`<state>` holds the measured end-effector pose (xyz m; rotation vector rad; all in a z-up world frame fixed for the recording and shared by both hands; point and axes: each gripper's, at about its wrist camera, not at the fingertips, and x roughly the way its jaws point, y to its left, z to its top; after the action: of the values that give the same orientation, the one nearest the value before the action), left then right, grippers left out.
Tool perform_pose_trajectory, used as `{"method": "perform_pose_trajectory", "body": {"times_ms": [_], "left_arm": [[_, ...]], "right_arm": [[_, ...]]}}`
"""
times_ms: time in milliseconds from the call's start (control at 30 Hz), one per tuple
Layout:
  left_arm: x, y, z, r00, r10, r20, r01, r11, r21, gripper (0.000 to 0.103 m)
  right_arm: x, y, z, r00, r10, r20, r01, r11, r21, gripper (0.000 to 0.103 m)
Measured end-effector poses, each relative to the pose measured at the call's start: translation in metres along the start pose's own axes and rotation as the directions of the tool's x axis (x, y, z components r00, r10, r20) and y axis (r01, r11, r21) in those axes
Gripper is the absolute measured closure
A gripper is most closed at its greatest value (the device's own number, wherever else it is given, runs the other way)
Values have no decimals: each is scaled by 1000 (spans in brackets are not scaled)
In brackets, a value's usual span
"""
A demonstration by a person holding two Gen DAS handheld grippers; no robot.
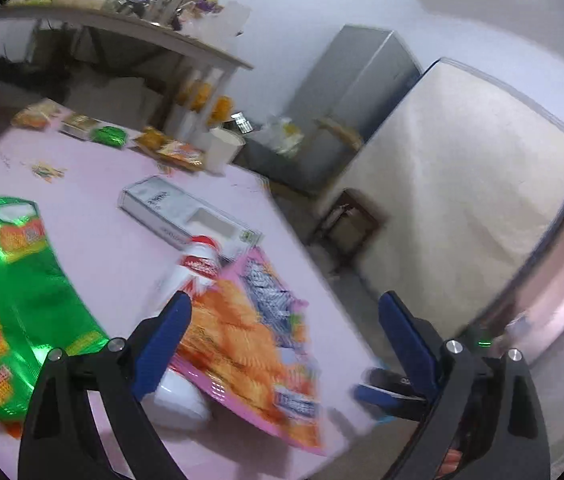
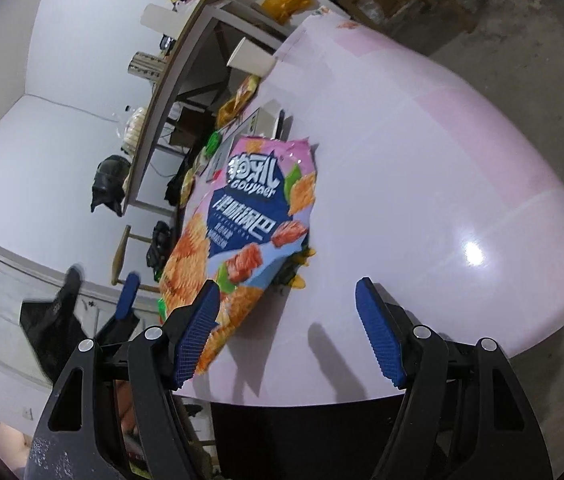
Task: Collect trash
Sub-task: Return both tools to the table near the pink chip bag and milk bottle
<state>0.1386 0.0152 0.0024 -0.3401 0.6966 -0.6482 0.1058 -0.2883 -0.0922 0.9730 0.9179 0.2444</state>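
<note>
Trash like the pink snack bag lies at 12 o'clock; both tongs, left and right, gape released, so slide 1 pad under its edge.

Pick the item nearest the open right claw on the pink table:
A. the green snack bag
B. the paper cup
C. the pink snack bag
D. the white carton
C: in the right wrist view the pink snack bag lies on the table just ahead of the right claw, its lower corner beside the left finger.
</note>
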Motion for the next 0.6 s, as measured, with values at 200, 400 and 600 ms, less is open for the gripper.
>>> {"method": "perform_pose_trajectory", "body": {"times_ms": [200,400,600], "left_arm": [[28,0,-15,991,-3,-135,0,1000,-20,11],[32,-16,-45,963,-140,-232,132,990,-52,11],[13,-26,-59,950,-209,-232,205,978,-40,11]], "right_arm": [[-3,-1,-4,1000,14,0,-14,1000,15,36],[-16,-7,-2,1000,1,26,-2,1000,30,35],[-28,-10,2,996,-42,76,40,999,22,35]]}}
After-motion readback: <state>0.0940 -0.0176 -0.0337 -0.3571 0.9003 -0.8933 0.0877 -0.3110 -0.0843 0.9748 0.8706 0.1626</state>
